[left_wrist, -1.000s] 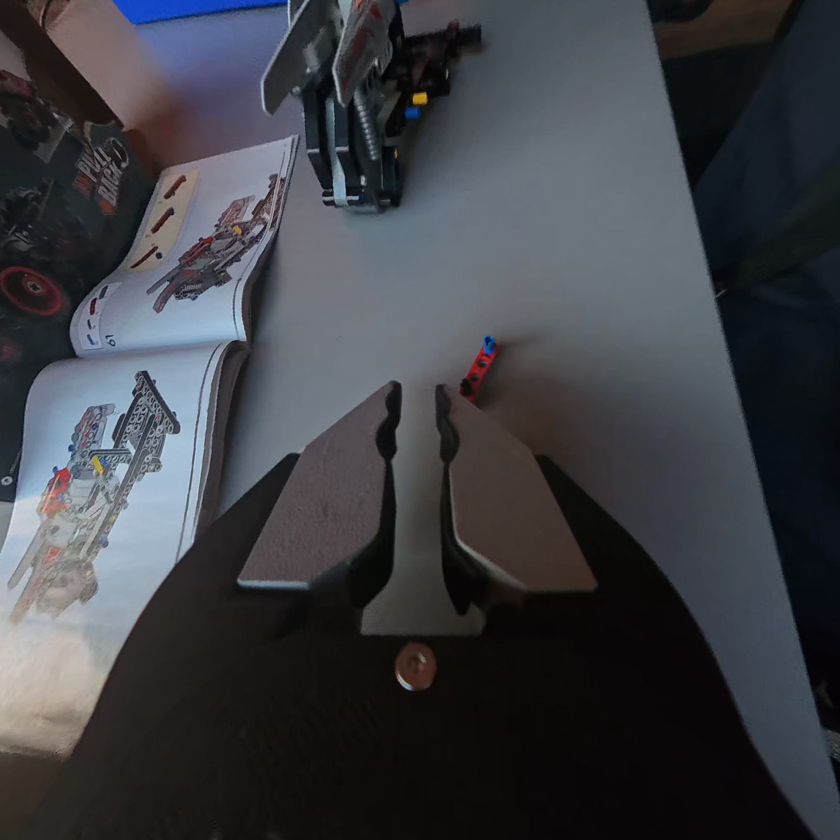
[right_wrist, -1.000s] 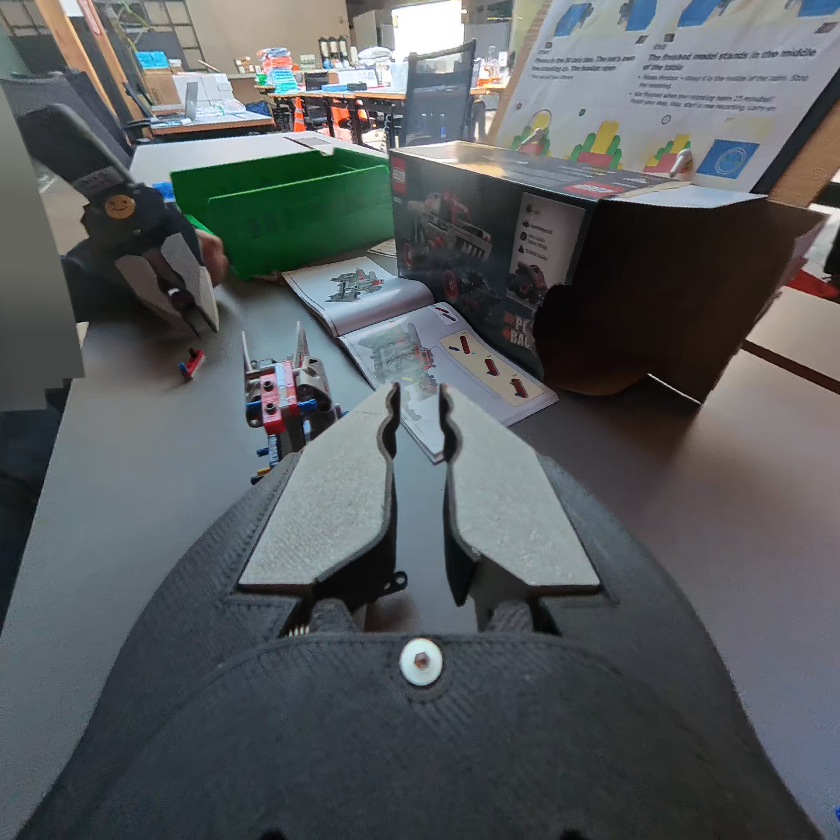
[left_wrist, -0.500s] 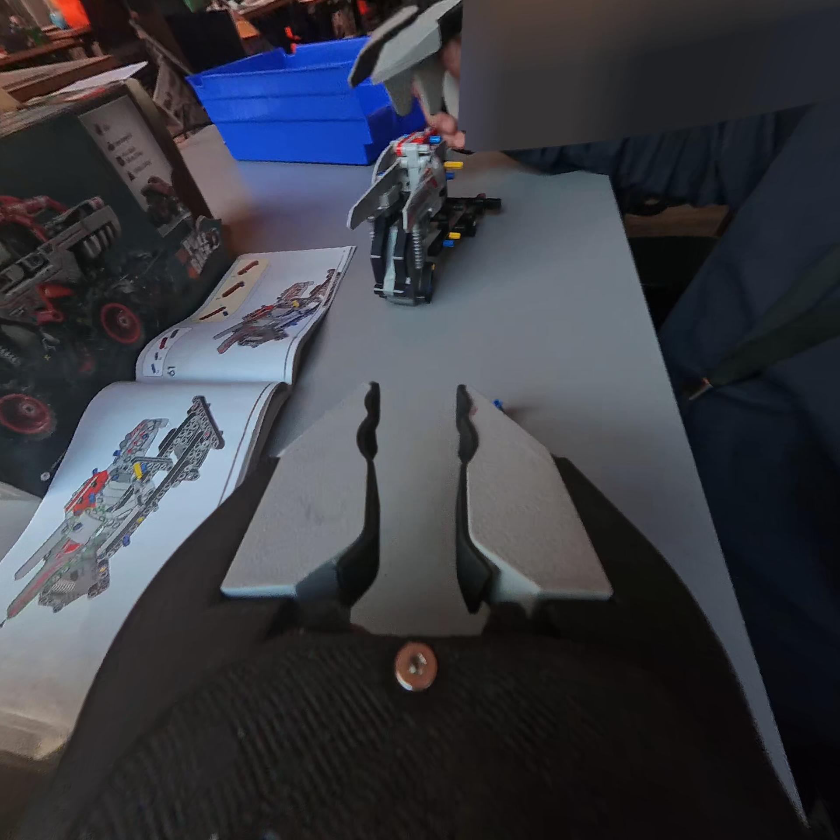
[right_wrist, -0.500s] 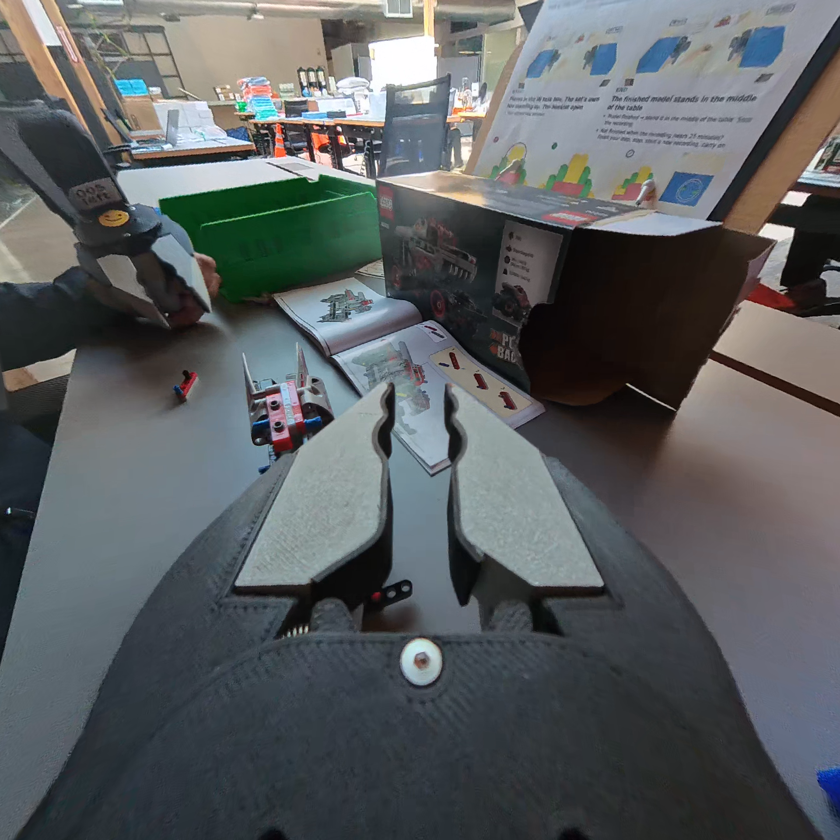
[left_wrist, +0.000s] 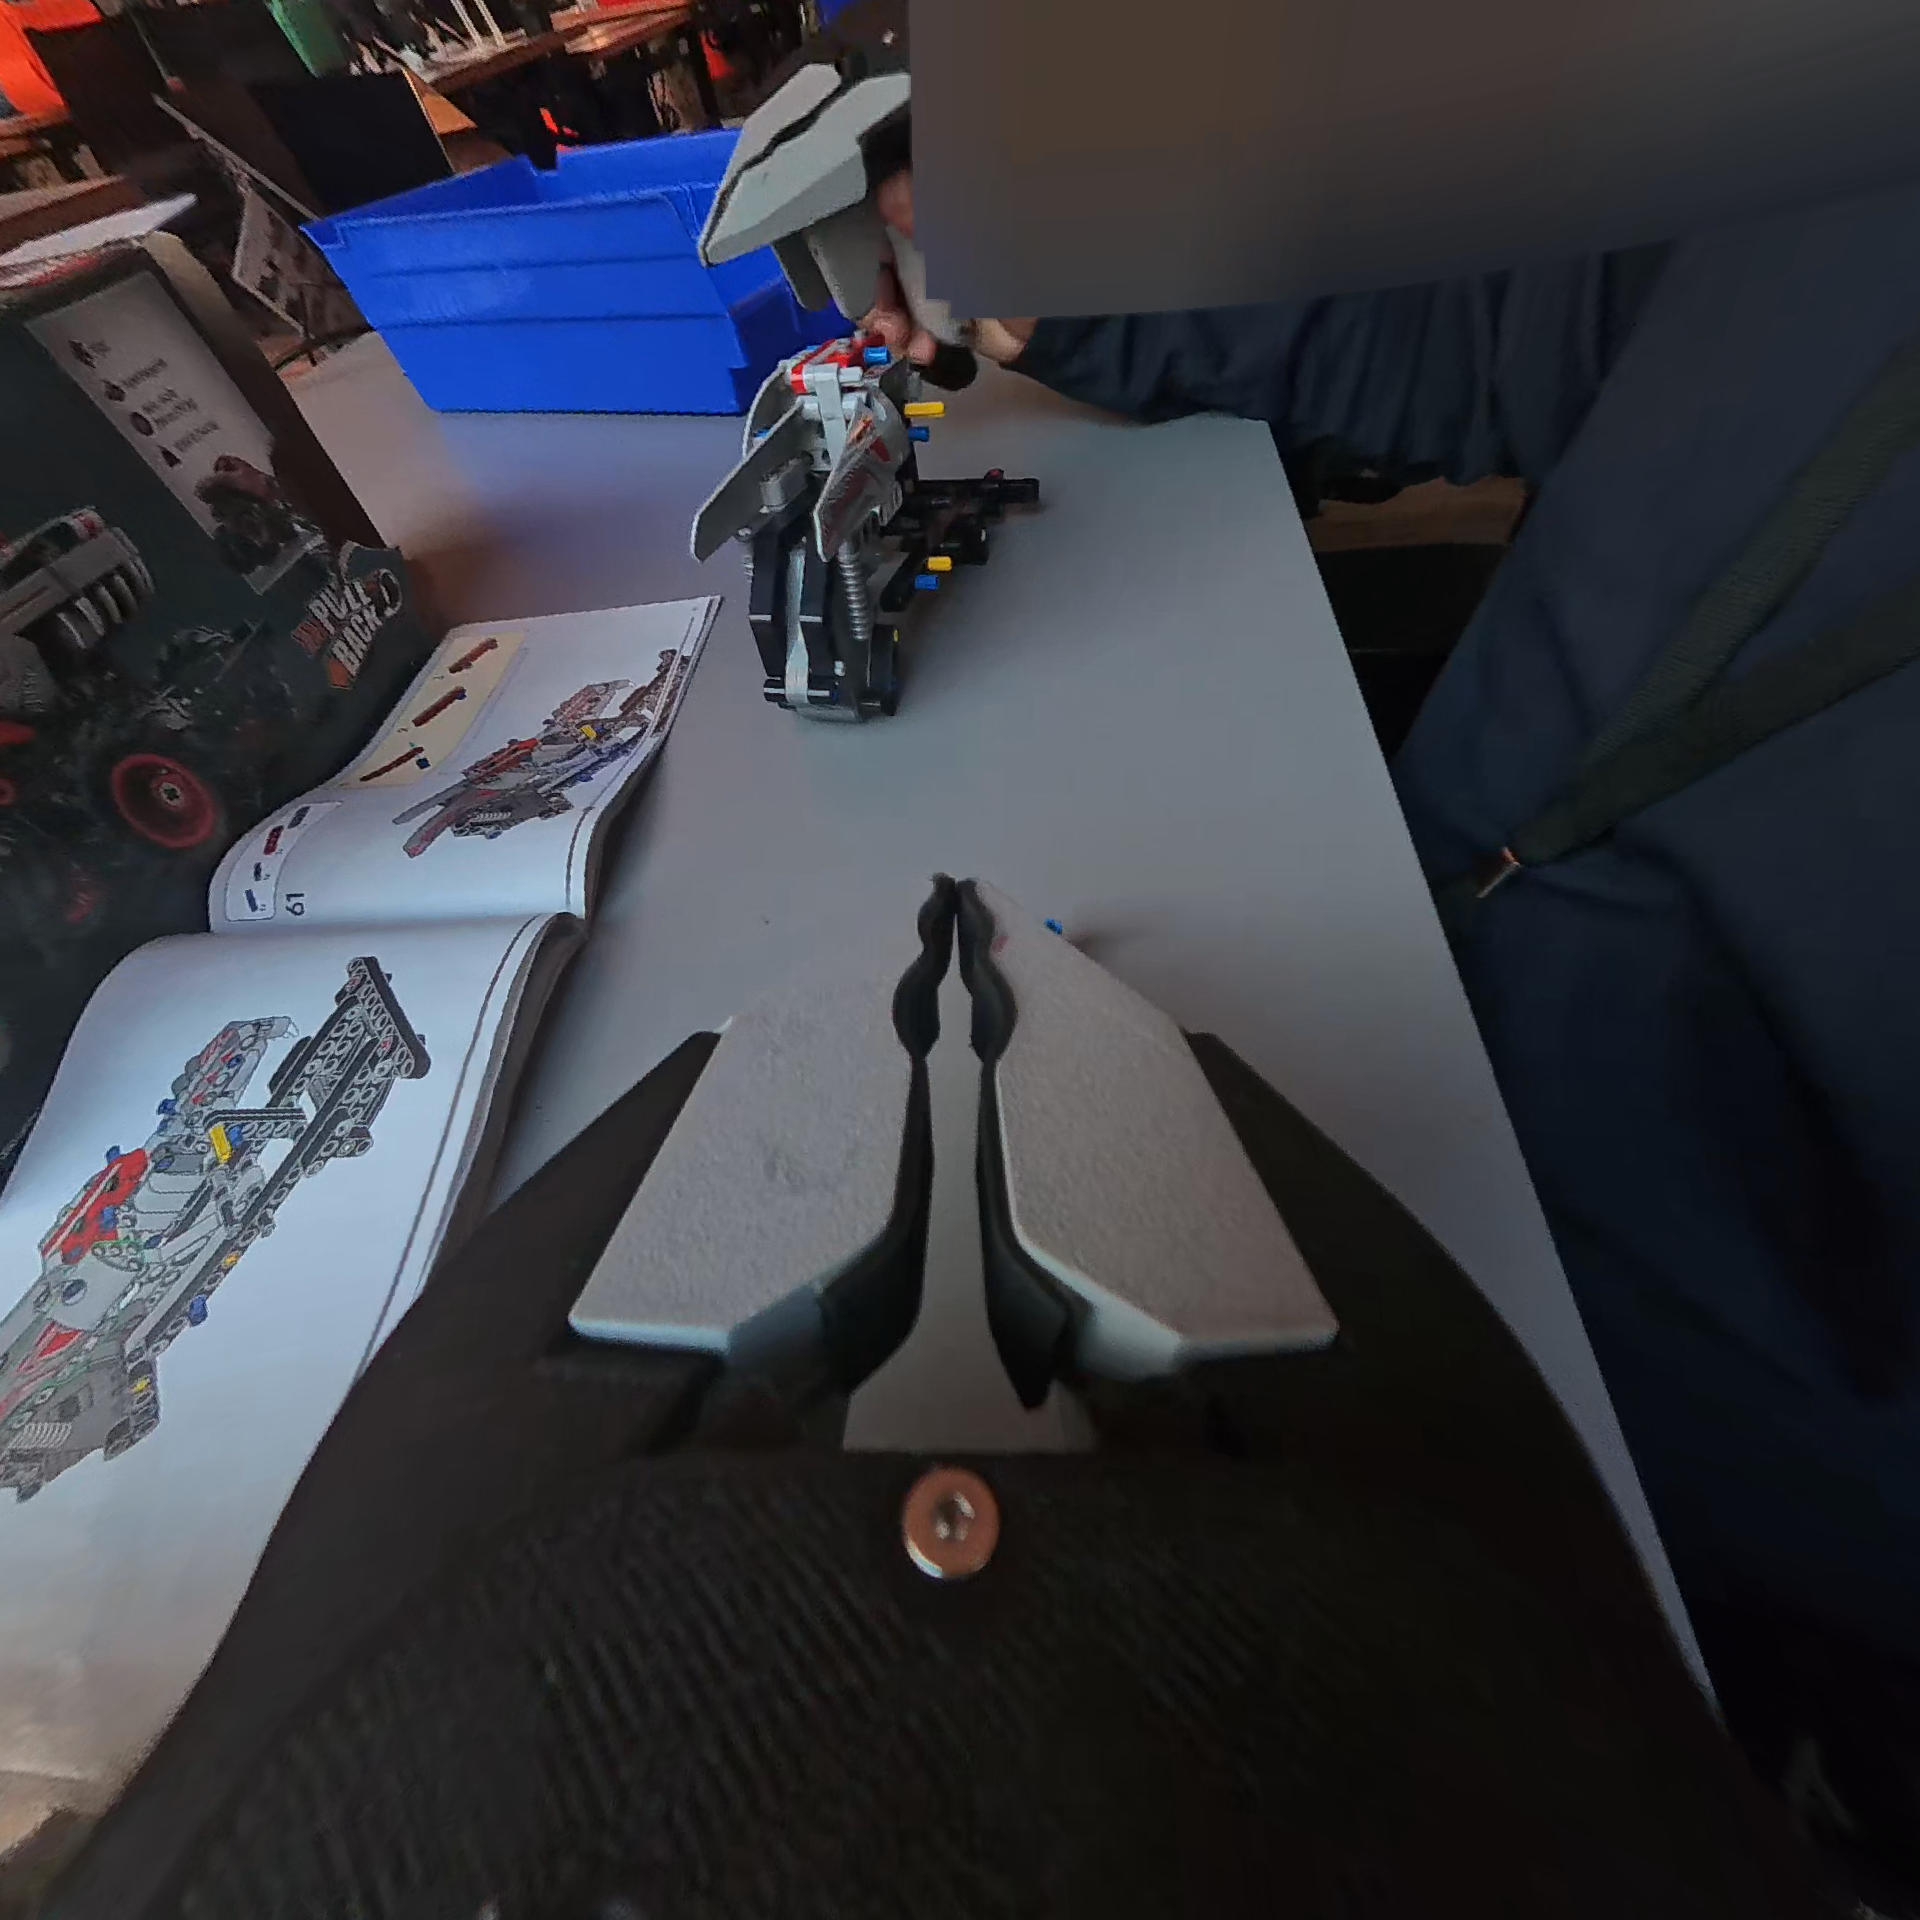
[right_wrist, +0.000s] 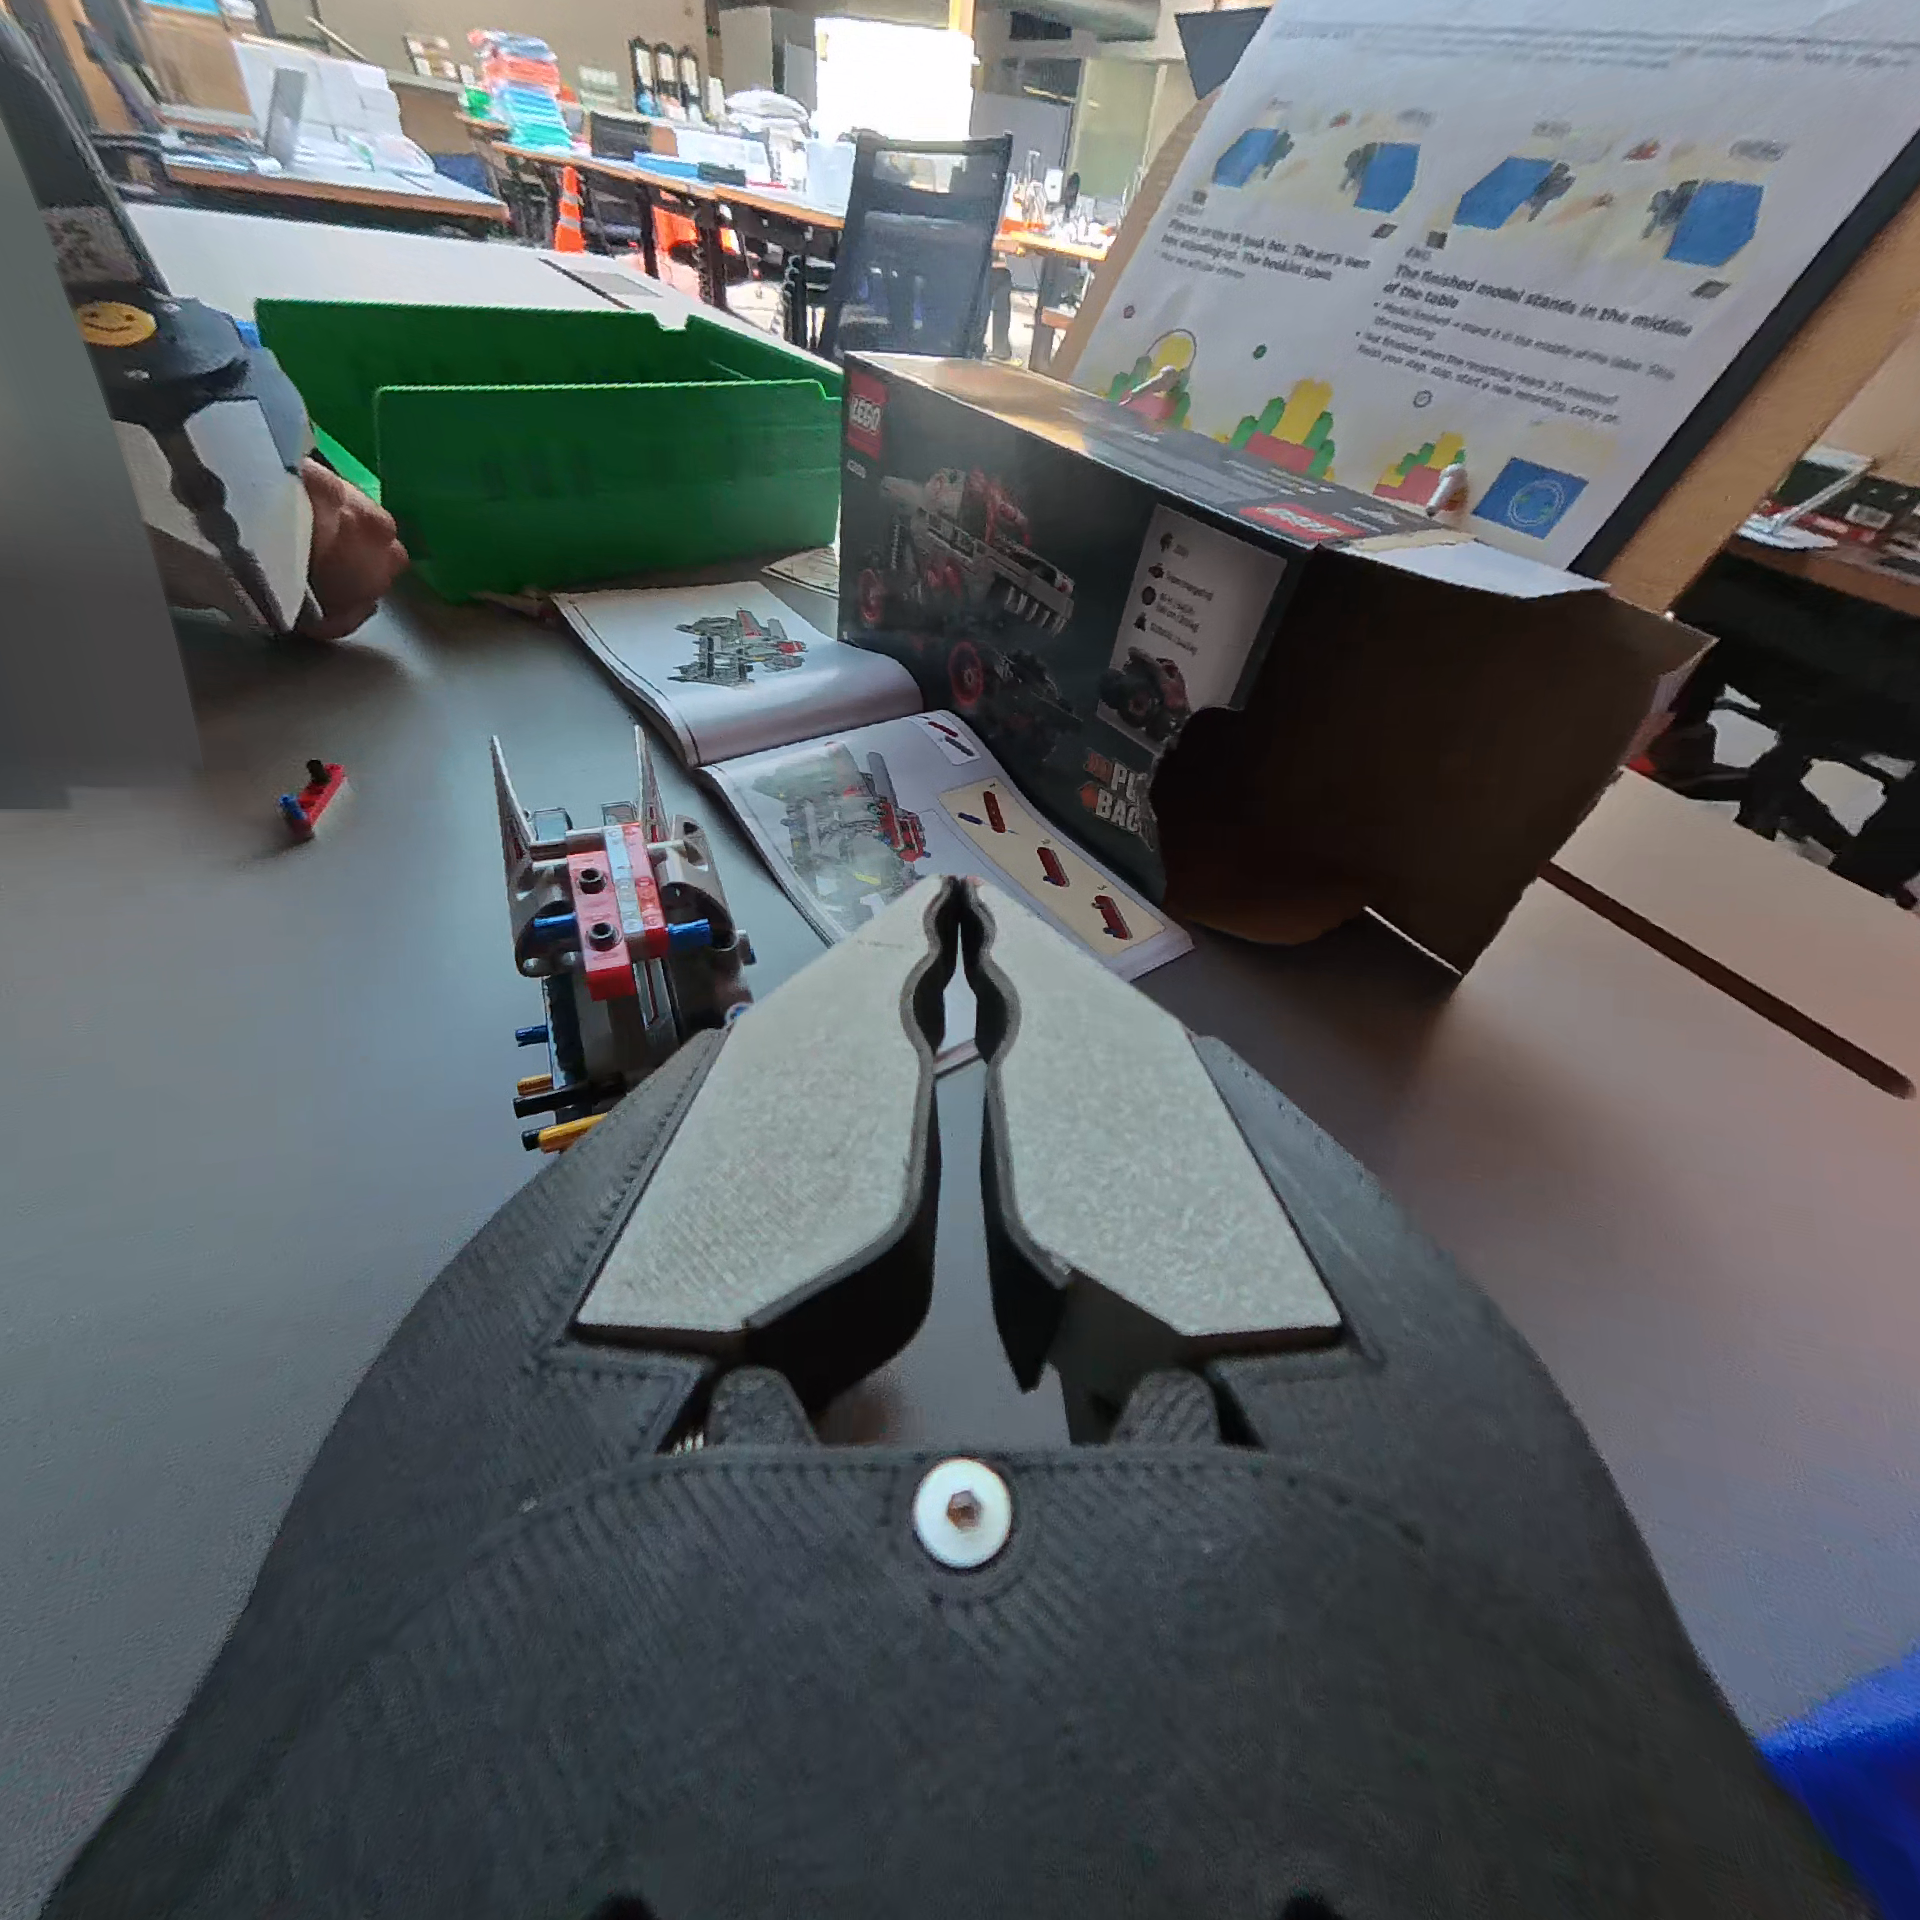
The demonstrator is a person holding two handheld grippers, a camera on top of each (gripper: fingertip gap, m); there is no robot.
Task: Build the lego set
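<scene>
The partly built lego model (left_wrist: 831,540) stands upright on the grey table (left_wrist: 1091,748); in the right wrist view it (right_wrist: 613,925) is just left of my fingers. A small red piece with a blue pin (right_wrist: 312,795) lies loose on the table; in the left wrist view only its blue tip (left_wrist: 1055,925) shows past my right finger. My left gripper (left_wrist: 956,888) is shut and empty, above the table beside that piece. My right gripper (right_wrist: 958,888) is shut and empty, beside the model. Each gripper shows in the other's view: the right (left_wrist: 800,208), the left (right_wrist: 281,613).
The open instruction booklet (left_wrist: 468,769) lies left of the model, with the dark lego box (right_wrist: 1143,613) behind it. A blue bin (left_wrist: 561,281) stands at one table end, a green bin (right_wrist: 582,447) at the other. A poster board (right_wrist: 1455,260) leans behind the box. The left gripper's tips are roughly 30 cm from the right gripper's.
Both grippers have gone from open to shut, on nothing. The left gripper has tilted up and drawn back, so the red piece now hides behind its finger. The model has not moved.
</scene>
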